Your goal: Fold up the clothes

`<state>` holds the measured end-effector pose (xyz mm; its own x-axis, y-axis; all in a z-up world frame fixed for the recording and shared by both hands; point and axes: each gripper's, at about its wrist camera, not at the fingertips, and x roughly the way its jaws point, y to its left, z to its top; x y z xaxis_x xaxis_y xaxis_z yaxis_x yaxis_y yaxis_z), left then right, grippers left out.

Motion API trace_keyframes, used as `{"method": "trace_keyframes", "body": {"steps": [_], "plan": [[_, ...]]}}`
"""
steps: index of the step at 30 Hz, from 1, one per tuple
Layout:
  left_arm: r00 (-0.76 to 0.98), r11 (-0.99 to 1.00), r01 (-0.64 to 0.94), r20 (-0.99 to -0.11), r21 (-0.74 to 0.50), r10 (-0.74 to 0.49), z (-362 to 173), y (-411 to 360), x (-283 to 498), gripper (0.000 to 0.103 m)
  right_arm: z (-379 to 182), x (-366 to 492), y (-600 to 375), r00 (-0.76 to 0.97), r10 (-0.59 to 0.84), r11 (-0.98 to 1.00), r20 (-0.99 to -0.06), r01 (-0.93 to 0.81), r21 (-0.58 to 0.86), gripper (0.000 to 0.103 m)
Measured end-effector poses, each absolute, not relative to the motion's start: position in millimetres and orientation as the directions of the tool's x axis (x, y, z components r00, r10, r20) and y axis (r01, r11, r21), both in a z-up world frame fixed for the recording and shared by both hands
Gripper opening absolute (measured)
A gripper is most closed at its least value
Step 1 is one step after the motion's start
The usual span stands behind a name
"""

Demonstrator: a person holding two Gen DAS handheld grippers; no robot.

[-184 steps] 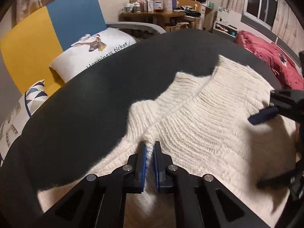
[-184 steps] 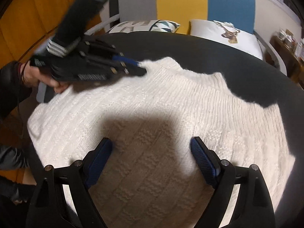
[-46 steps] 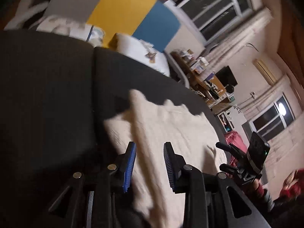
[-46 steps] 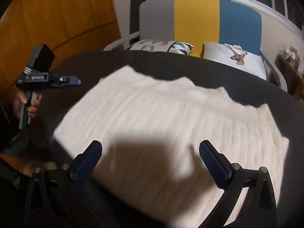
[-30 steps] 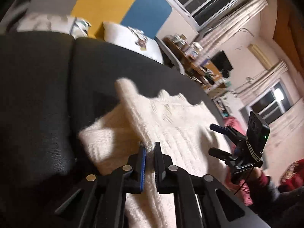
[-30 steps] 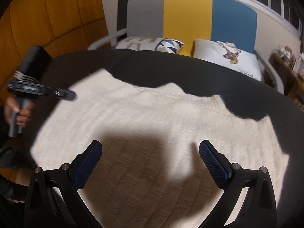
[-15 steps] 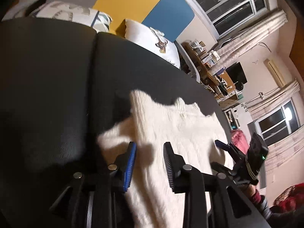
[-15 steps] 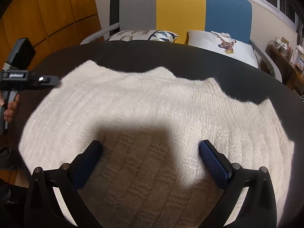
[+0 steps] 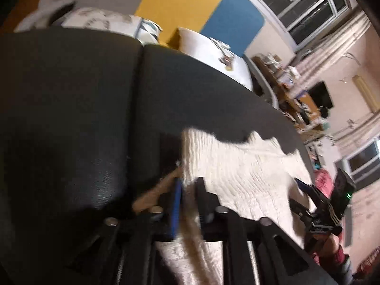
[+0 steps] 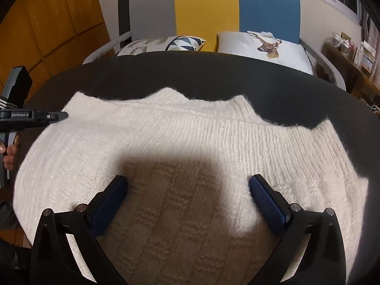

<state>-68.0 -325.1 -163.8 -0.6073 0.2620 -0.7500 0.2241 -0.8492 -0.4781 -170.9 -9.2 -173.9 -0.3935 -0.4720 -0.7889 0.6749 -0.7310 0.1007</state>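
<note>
A cream knitted sweater lies spread flat on a black padded surface. My right gripper hovers over its near middle, open wide, with nothing between the fingers. In the left wrist view, my left gripper is at the sweater's left edge. Its jaws are closing and stand narrow, with a strip of the knit pinched between the pads. That view is blurred. The left gripper also shows at the sweater's left corner in the right wrist view, held by a hand.
Behind the black surface stands a sofa with a grey, yellow and blue back and two cushions. A cluttered wooden shelf is at the right. Orange wall panels are at the left.
The left jaws, apart half a second ago, have narrowed onto the sweater's left edge. The right gripper has moved a little further over the sweater and stays open.
</note>
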Motion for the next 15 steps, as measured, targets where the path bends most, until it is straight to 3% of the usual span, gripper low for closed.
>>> {"method": "trace_keyframes", "body": {"steps": [2, 6, 10, 15], "plan": [[-0.653, -0.855, 0.176, -0.708, -0.487, 0.268, -144.1, -322.6, -65.7, 0.02, -168.6, -168.6, -8.2, -0.393, -0.48, -0.725, -0.784, 0.681, 0.103, 0.103], [-0.619, -0.847, -0.138, -0.622, -0.514, 0.479, -114.3, -282.5, -89.7, 0.026, -149.1, -160.3, -1.8, -0.347, -0.574, -0.665, -0.742, 0.727, 0.175, 0.103], [-0.471, -0.852, -0.381, -0.717, -0.359, 0.513, -117.5, -222.6, -133.3, 0.032, -148.2, -154.8, 0.8, -0.275, -0.612, -0.6, -0.742, 0.773, 0.208, 0.103], [-0.338, -0.825, -0.483, -0.807, -0.294, 0.485, -139.7, -194.0, -171.3, 0.032, -152.8, -159.3, 5.1, -0.235, -0.626, -0.547, -0.744, 0.812, 0.204, 0.103]]}}
